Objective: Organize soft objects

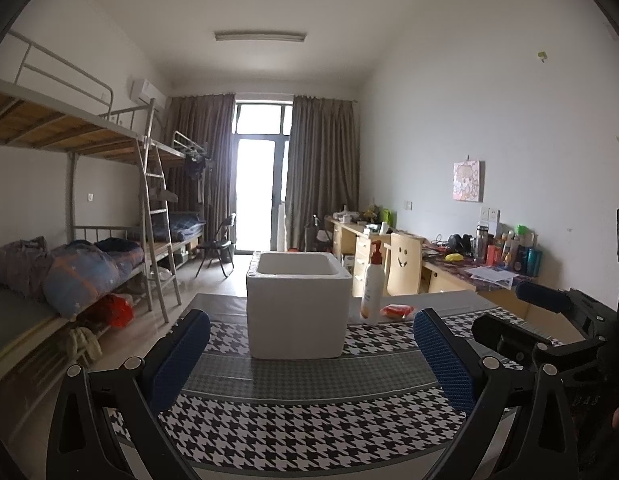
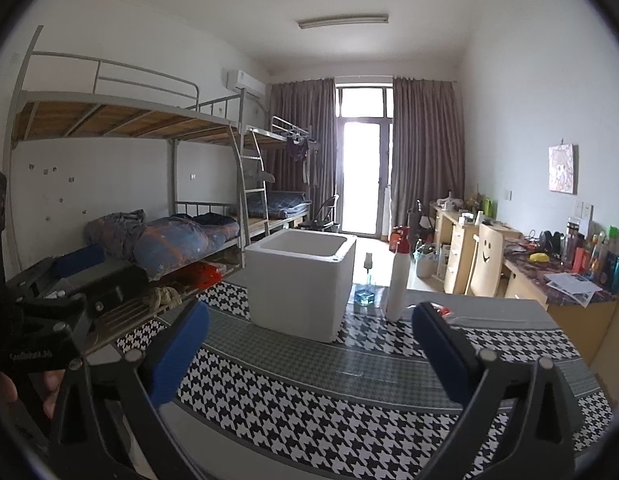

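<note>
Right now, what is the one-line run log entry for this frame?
left gripper: open, empty | right gripper: open, empty | white foam box: upright on table | pump bottle: right of box | red packet: untouched

Left hand-held gripper (image 1: 309,356), right hand-held gripper (image 2: 309,356): black frames, blue ribbed pads, silver rivets.

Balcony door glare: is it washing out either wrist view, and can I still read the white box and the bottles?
Left wrist: the balcony door is blown out, the room dim, yet the white box and pump bottle read sharply. Right wrist: the same backlight; the small blue bottle is dim but legible; fisheye bends the table edge and vignettes the corners.
</note>
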